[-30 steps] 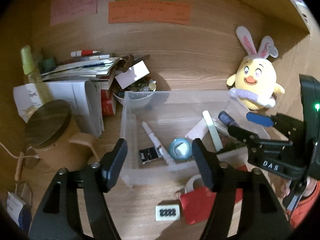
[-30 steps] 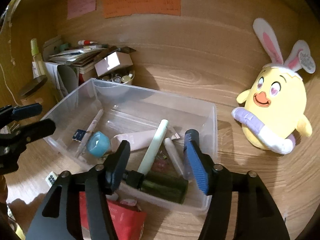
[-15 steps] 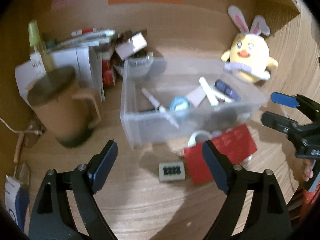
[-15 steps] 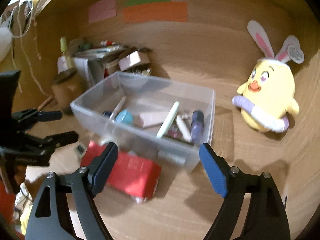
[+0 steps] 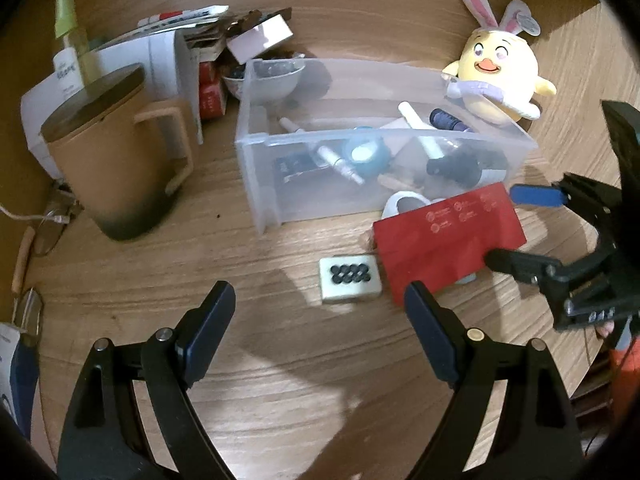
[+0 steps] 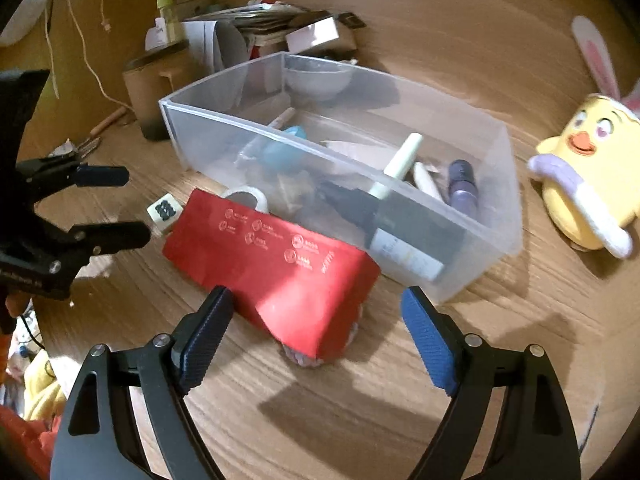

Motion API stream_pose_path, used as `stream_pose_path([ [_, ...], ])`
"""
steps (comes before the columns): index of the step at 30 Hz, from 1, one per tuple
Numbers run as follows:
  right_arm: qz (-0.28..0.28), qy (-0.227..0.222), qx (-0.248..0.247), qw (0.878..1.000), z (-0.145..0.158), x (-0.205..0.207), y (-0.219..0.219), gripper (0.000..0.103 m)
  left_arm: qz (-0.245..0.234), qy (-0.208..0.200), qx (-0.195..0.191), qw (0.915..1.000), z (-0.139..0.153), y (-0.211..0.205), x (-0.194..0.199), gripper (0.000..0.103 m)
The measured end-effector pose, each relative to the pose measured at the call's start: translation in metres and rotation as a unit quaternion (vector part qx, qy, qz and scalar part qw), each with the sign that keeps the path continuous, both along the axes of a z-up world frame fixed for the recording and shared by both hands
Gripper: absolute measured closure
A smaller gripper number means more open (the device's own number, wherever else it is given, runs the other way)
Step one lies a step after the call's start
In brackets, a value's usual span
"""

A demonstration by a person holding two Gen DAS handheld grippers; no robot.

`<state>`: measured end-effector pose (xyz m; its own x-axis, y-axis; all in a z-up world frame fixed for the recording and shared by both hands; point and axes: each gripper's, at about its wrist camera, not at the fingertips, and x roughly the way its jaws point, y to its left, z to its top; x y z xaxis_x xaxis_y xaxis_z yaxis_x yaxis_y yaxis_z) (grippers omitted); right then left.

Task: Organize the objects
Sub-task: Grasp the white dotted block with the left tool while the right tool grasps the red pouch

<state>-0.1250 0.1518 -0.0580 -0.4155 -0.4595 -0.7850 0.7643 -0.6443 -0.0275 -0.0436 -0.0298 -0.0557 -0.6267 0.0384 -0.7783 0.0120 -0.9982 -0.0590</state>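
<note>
Both tongs, left tongs [image 5: 320, 334] and right tongs [image 6: 316, 330], spread apart, empty, just been widening. Clear bin [image 5: 260, 152] on wooden surface [image 5: 280, 380]; red packet [image 6: 276, 264] touching bin's near wall, white tile [image 5: 349, 279] just beside packet.
</note>
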Motion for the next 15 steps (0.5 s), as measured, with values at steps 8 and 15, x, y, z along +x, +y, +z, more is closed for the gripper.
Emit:
stream_pose_path([
  [8,0.042,-0.062,-0.032,0.997,-0.003,0.003,-0.007,0.024,0.004,-0.015,0.001,0.9999,-0.007,-0.008,0.007,0.016],
  [15,0.064,-0.032,-0.004,0.997,-0.003,0.033,-0.004,0.024,0.007,-0.019,-0.006,0.9998,-0.008,-0.012,0.014,0.016],
])
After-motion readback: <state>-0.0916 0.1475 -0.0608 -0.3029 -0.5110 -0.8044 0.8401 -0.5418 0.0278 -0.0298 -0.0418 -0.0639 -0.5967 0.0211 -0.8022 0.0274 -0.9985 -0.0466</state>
